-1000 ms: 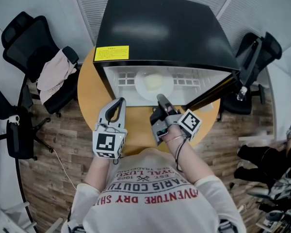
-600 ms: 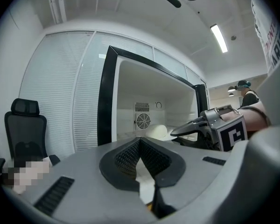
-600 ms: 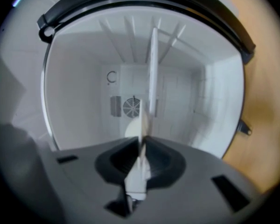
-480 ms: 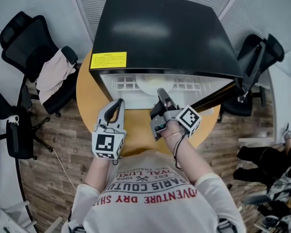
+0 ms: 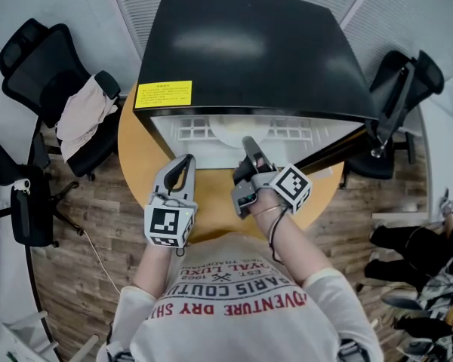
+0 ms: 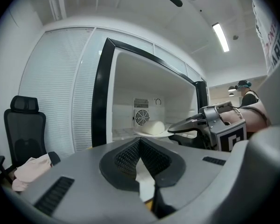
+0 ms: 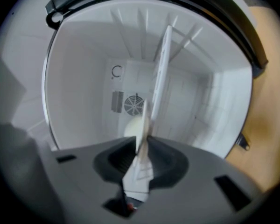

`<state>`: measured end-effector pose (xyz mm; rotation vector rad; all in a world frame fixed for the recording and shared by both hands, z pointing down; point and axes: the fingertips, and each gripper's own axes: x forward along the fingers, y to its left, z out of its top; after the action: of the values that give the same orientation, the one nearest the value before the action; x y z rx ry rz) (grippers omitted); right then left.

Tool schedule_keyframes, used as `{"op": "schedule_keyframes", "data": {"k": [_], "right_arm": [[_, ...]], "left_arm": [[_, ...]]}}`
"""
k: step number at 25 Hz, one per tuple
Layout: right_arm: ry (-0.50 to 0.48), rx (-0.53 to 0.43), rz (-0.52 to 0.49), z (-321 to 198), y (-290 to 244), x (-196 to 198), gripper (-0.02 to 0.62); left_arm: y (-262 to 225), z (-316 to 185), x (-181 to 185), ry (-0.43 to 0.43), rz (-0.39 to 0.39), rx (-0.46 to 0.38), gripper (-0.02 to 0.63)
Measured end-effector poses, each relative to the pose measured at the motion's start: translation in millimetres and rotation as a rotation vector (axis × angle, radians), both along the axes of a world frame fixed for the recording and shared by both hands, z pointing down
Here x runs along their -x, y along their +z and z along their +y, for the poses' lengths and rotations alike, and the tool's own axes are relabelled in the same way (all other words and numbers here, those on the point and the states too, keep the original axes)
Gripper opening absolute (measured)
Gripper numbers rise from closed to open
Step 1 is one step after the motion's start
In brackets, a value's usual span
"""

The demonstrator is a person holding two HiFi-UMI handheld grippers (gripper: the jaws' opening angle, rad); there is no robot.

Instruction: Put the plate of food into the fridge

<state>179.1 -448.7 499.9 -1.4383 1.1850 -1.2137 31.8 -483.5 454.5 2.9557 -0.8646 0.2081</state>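
While the right gripper (image 5: 249,143) is reaching into the open fridge (image 5: 249,51), its jaws are opening, and the rim of the plate (image 7: 143,125) is standing between them with a dark gap showing on each side. The pads are no longer pressing on the rim.

The plate of food (image 5: 238,130) is resting on the white shelf (image 5: 196,130) inside the fridge, at the shelf's front edge and about midway along it. The pale rounded food (image 6: 151,126) is sitting on the plate, in front of the round fan grille (image 7: 133,105) on the fridge's back wall.

The left gripper (image 5: 187,159) is hovering over the near edge of the round wooden table (image 5: 211,210), left of centre and well apart from the plate. Its jaws are meeting at the tips and are holding nothing.

The fridge is standing at the table's far edge, with a yellow label (image 5: 163,95) showing at the front left corner of its black top. Its door (image 5: 340,145) is hanging open toward the table's right edge.

A black office chair (image 5: 38,59) is standing beyond the table's left edge, and a light garment (image 5: 83,115) is lying on it.
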Motion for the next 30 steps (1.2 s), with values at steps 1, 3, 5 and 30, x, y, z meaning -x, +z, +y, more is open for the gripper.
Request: {"op": "schedule_keyframes", "data": {"k": [1, 3, 5, 30], "right_arm": [[-0.002, -0.002, 0.001, 0, 0, 0, 0.097], [-0.005, -0.009, 0.004, 0, -2, 0, 0.097], [-0.008, -0.016, 0.004, 1, -5, 1, 0.119], [-0.174, -0.079, 0.966, 74, -63, 52, 0.028]], "left_arm": [[0, 0, 1, -0.002, 0.001, 0.0, 0.034], [-2, 0, 2, -0.006, 0.004, -0.002, 0.034], [-5, 1, 3, -0.007, 0.005, -0.008, 0.034], [-16, 47, 22, 0.041, 0.017, -0.023, 0.034]]}}
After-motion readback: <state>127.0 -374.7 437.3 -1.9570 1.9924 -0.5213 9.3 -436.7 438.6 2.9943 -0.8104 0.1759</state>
